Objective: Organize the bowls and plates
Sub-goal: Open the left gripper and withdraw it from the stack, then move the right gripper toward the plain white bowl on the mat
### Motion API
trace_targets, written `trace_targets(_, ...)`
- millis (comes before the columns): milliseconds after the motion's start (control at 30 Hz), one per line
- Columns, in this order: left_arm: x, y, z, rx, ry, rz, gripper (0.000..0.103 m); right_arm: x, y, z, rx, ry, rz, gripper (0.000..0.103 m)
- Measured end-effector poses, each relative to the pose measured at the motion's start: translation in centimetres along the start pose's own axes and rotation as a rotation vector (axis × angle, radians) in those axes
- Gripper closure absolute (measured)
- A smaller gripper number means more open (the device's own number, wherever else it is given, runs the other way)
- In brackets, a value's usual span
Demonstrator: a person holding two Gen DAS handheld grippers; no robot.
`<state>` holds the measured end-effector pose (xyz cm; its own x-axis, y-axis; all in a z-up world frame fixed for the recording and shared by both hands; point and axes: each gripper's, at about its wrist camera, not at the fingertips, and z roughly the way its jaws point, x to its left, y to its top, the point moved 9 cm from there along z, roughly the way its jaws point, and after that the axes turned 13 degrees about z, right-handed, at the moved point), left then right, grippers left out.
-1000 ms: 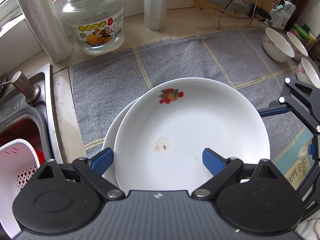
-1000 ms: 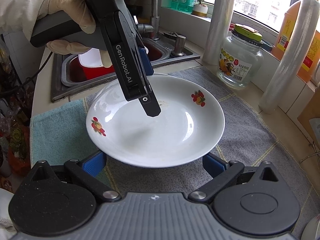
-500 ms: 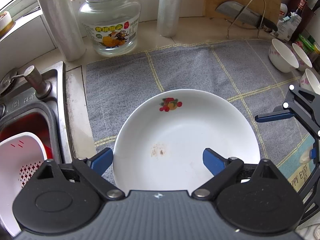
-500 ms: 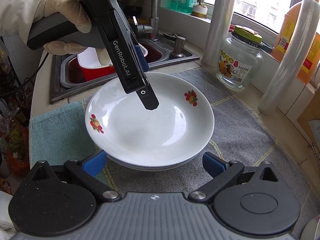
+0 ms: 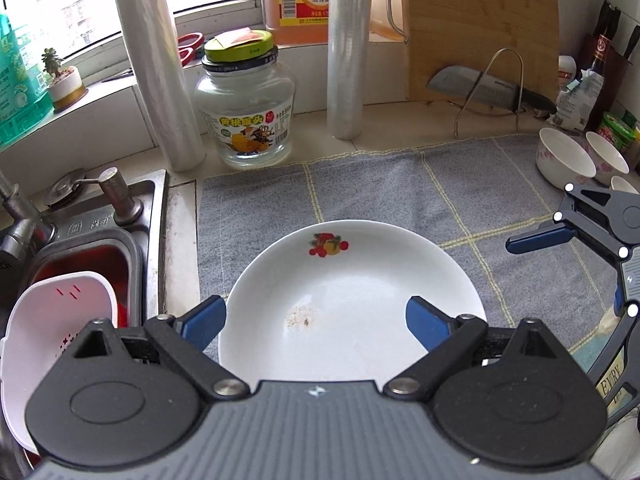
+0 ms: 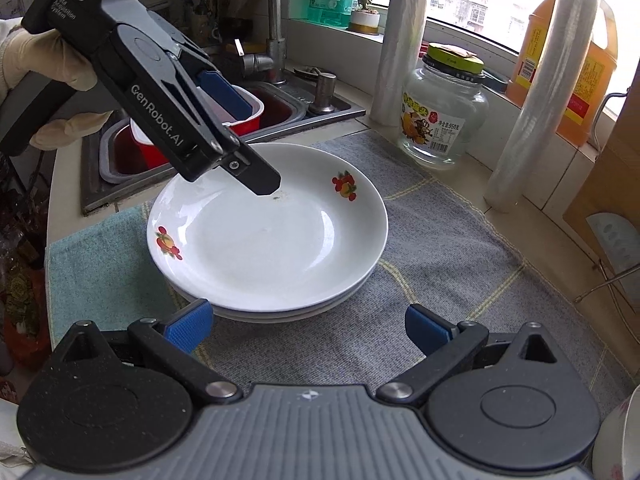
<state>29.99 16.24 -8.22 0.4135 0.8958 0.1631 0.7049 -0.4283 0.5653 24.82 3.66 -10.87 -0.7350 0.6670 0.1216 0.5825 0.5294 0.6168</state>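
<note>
Left gripper (image 6: 256, 152) — marked "GenRobot.AI", "DAS" — hangs open above plates (image 6: 272, 240).

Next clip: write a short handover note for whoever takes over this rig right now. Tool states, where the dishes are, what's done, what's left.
Left tool: open, its jaws have just been opening, nothing between them; it hangs over the plate stack's sink-side rim.
Right tool: open, empty, just short of the stack.
Plates: stacked on the grey mat, top plate seated with a small brown smear.
Bowls: loose at the mat's far right corner, not stacked.
Done: plates stacked.
Left: probably gather the bowls.
</note>
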Motion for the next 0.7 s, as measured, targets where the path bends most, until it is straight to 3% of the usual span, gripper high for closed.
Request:
trace_targets(167,-2.1,0.3,-2.0,-0.052,0.045,-0.058,0.006,-0.9,-0.4,-1.5,-0.03,0.006,0.025,0.0)
trace_targets(367,-5.9,1.3,-3.9,-0.114,0.054,-0.039,0.003,-2.4,-1.6,-3.3,-0.049,-0.028,0.043,0.0)
trace_targets(700,-13.2,4.2,-4.5,-0.313,-0.013,0.069,0.001,-7.2,-5.7,-9.0,-0.092,-0.278,0.204,0.0)
